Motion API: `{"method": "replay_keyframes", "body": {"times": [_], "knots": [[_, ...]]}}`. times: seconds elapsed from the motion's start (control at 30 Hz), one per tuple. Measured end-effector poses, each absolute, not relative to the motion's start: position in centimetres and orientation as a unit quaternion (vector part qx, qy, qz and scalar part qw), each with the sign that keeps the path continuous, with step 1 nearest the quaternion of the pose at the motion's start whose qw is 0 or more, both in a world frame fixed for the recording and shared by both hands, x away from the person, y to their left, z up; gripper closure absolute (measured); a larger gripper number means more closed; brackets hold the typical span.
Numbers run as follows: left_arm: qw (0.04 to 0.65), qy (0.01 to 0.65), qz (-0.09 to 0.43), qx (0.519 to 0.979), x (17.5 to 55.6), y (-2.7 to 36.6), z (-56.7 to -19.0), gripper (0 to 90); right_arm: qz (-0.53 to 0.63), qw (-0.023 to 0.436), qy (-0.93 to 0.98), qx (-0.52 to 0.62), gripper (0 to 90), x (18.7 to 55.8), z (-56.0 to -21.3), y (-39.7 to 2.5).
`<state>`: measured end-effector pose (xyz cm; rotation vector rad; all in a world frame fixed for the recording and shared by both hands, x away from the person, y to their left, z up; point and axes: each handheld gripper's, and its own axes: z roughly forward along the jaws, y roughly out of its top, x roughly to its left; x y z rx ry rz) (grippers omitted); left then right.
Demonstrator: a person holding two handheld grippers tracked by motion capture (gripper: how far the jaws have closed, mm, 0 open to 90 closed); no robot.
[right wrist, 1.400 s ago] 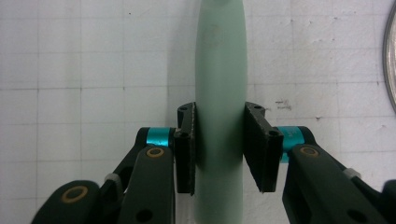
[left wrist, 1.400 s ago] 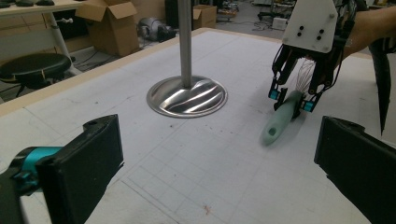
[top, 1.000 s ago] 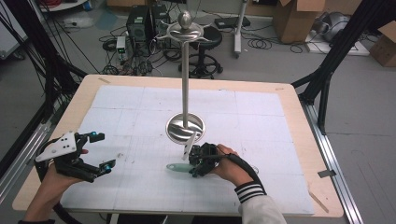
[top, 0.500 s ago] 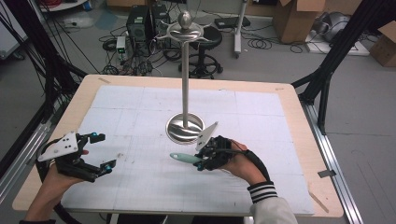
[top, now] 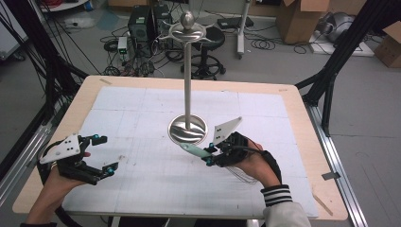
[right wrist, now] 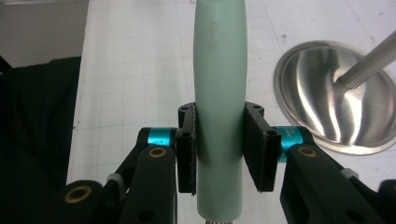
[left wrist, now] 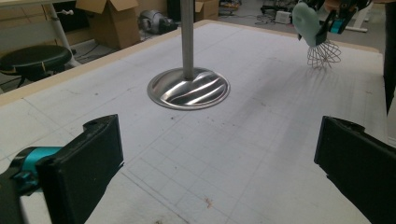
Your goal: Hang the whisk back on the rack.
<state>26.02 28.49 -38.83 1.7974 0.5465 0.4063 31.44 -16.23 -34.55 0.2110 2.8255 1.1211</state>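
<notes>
A whisk with a mint-green handle (top: 191, 150) is clamped in my right gripper (top: 208, 156), just right of the metal stand's round base (top: 187, 128). The handle (right wrist: 220, 93) runs straight up between the two pads (right wrist: 254, 144), which press on its sides. The whisk's wire head (left wrist: 323, 52) hangs just above the mat in the left gripper view, under the handle (left wrist: 306, 23). My left gripper (top: 105, 154) rests at the mat's left side, jaws wide apart with nothing between them (left wrist: 219, 163). The stand's pole (top: 187, 80) rises to a hooked top (top: 187, 30).
A white gridded mat (top: 142, 118) covers the wooden table (top: 302, 118). The stand's base (left wrist: 188, 87) sits mid-table, ahead of the left gripper. Cardboard boxes (top: 298, 19), a stool (top: 208, 52) and cables lie on the floor beyond the far edge.
My right gripper has raised the whisk off the mat and carried it to the right, past the stand's base. The left gripper has stayed put.
</notes>
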Motion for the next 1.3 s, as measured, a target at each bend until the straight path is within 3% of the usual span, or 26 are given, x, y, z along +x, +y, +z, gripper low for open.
{"method": "replay_keyframes", "body": {"times": [1.3], "knots": [[0.57, 0.234, 0.172, 0.768, 26.1, 28.4, -39.0, 1.7, 0.487, 0.11, 0.858, 0.12, 68.3, 31.7, -27.7, -22.0]]}}
